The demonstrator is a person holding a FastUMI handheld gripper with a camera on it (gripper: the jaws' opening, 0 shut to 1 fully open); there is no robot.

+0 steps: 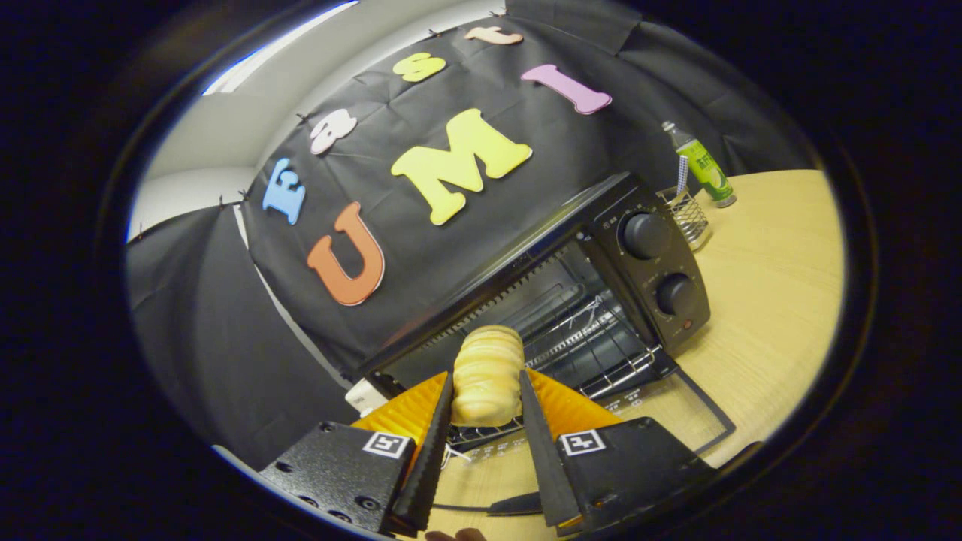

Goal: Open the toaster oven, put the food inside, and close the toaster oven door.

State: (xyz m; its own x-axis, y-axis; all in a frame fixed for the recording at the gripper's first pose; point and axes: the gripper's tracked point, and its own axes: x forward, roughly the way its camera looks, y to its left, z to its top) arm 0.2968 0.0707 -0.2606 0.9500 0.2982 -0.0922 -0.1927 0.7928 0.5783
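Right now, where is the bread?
In the gripper view, the bread is pinched between the two fingers, just in front of the open toaster oven and its wire rack.

- the green bottle (705,167) on the worktop (774,285) has a label with print, way too small and blurry to read
- tiny markings beside the knobs on the toaster oven (646,259), can't make them out
- pale print on the open glass door (661,406), unreadable too
- black-and-white square markers on the tongs (486,402), patterns, no words

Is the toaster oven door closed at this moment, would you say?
No, the toaster oven door hangs open while the gripper holds the bread.
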